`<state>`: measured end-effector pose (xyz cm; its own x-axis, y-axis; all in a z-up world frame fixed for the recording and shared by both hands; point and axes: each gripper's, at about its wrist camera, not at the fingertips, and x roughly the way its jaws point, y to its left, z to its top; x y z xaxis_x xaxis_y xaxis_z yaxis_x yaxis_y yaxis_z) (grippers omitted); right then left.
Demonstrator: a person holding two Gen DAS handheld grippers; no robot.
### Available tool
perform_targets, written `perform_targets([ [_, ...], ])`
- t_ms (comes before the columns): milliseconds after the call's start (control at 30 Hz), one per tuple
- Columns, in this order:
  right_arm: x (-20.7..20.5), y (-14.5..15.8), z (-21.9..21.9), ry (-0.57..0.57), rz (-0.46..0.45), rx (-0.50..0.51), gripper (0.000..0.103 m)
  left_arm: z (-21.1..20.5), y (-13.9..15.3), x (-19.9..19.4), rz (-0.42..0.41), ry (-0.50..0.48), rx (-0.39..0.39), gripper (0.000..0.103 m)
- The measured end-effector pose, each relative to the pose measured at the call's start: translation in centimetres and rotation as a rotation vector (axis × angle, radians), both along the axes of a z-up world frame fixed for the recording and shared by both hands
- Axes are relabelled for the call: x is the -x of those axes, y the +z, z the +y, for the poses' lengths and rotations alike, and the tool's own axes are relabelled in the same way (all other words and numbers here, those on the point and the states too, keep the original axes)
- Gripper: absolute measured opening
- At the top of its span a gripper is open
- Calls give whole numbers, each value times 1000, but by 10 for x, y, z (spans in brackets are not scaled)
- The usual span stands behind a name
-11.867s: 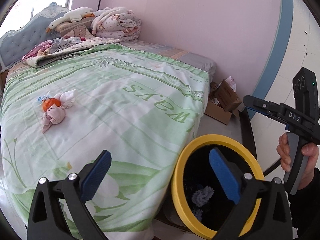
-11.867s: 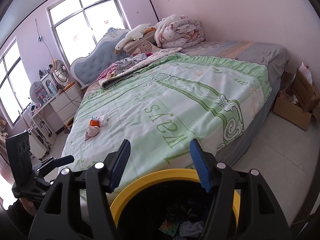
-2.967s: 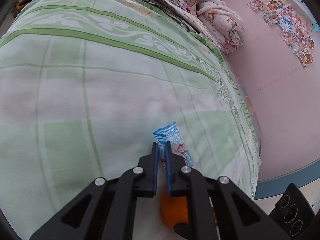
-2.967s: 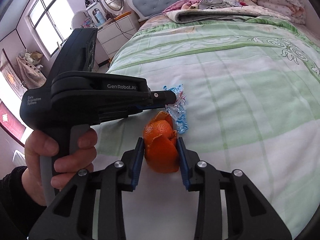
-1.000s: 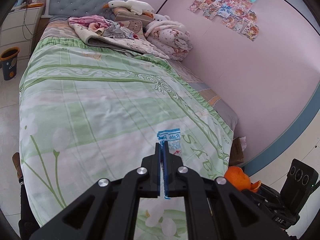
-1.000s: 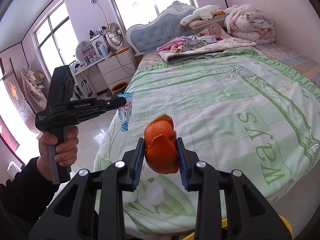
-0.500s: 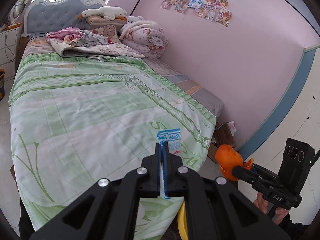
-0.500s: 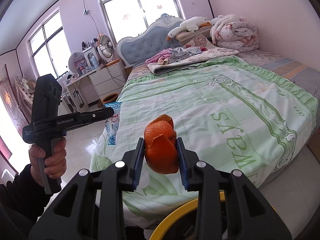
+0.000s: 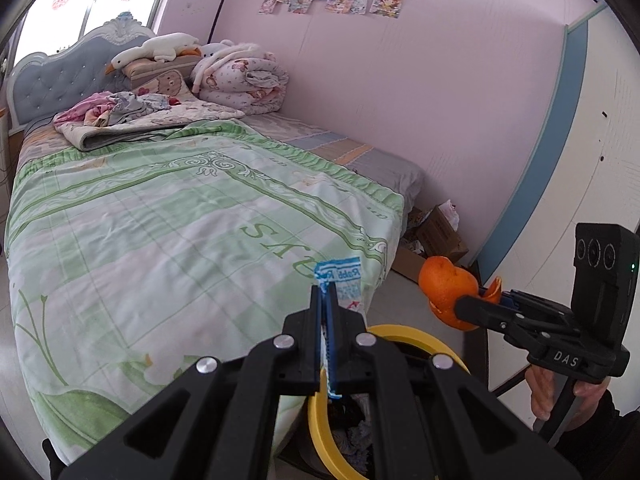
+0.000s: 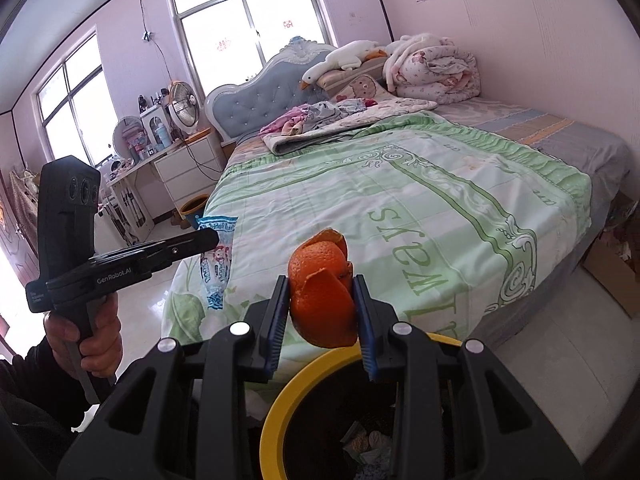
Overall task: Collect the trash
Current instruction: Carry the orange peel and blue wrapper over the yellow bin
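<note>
Pinched flat between the closed jaws of the left gripper [image 9: 326, 300] is a blue-and-white snack wrapper [image 9: 343, 282], its printed end held up past the fingertips and its lower end hung beneath them; in the right wrist view the same wrapper [image 10: 216, 256] is seen dangling in the air off the foot corner of the bed [image 10: 400, 208]. A green patterned quilt [image 9: 160, 232] is spread over that bed, with folded blankets and a plush goose [image 9: 154, 50] piled at the headboard. Lower down, a black trash bin with a yellow rim [image 9: 404, 334] is seen on the floor at the bed's foot, with scraps inside. Further right, the right gripper [image 10: 322, 308] is partly closed around an orange peel [image 10: 322, 296], both blue pads pressed against its sides, and the peel is held above the bin's rim [image 10: 316, 376]. A cardboard box [image 9: 434, 236] is set by the pink wall.
</note>
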<state>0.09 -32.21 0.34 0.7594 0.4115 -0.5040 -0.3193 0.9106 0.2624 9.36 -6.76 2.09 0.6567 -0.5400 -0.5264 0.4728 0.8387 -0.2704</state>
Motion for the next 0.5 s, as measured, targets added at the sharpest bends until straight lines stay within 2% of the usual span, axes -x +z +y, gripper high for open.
perform_targets([
  [300,27,-18,-28,-43,52,-36,30,-47,-2,29,-48,-86,-98,2],
  [500,37,-33,-45,-88,76,-8,31,-69,-6,40,-58,-125,-138,2],
])
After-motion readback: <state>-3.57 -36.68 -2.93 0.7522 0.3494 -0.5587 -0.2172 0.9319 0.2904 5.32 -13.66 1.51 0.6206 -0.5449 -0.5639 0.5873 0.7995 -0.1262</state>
